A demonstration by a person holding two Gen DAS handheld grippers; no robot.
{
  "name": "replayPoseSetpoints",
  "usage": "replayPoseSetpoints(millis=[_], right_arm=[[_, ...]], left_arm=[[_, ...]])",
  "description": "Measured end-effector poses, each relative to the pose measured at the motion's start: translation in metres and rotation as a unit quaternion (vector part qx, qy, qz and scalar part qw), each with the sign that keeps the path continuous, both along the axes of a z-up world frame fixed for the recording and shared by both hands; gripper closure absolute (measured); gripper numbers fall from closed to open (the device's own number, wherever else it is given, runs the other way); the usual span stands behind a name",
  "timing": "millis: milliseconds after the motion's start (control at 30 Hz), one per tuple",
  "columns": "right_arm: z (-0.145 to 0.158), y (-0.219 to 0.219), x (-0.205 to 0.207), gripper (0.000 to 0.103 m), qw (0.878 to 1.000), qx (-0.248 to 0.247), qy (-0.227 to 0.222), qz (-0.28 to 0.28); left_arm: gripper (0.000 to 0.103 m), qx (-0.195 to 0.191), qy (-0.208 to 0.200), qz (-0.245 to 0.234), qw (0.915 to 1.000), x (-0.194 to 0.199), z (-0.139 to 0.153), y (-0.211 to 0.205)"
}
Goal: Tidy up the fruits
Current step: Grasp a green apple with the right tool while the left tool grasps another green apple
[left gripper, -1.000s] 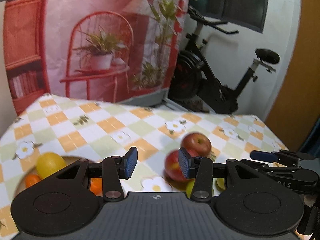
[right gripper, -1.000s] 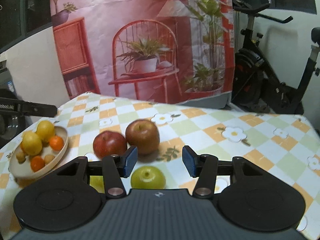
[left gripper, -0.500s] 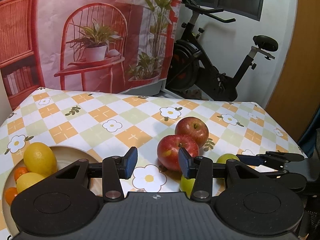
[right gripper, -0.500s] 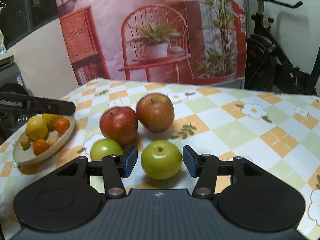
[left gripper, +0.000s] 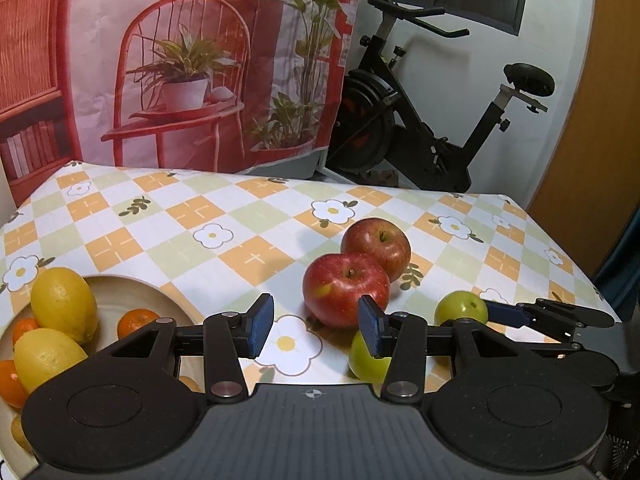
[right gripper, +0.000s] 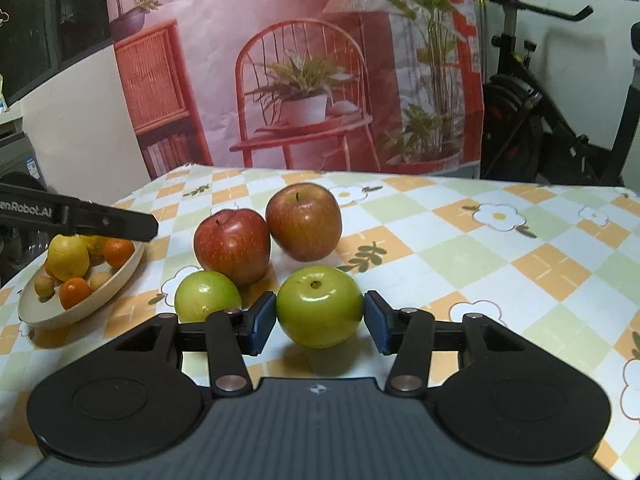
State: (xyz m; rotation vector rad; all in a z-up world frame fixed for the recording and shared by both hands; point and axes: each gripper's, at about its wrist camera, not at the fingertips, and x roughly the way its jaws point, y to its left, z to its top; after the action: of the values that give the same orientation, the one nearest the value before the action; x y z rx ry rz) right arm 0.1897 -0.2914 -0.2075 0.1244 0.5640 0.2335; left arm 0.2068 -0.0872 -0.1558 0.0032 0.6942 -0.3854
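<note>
Right gripper (right gripper: 320, 318) brackets the round green apple (right gripper: 319, 306) — pads touching, grip likely (unlifted); left gripper (left gripper: 316, 326) gapes empty.

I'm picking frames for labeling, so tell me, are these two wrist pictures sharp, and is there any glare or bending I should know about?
Left wrist view: sharp, with small highlights on the red apple; fisheye curves the table edge. Right wrist view: sharp too, glare spots on the green apple between the right gripper fingers; the walls bow at the borders.
</note>
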Motion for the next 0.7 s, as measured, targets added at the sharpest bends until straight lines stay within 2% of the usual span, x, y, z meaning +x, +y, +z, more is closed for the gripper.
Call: replayPoseSetpoints(millis=[133, 700], right_arm=[[0.0017, -0.0038, -0.0051, 0.052, 1.0, 0.007, -0.014, -0.014], [0.0002, -0.0081, -0.0053, 0.052, 0.999, 0.018, -0.014, -0.025]], left_arm=[[0.053, -0.002, 0.005, -0.005, 1.0, -0.0007, -0.0033, -0.0022], [0.049, -0.003, 0.017, -0.019, 0.9997, 0.0011, -0.0109, -0.0073]])
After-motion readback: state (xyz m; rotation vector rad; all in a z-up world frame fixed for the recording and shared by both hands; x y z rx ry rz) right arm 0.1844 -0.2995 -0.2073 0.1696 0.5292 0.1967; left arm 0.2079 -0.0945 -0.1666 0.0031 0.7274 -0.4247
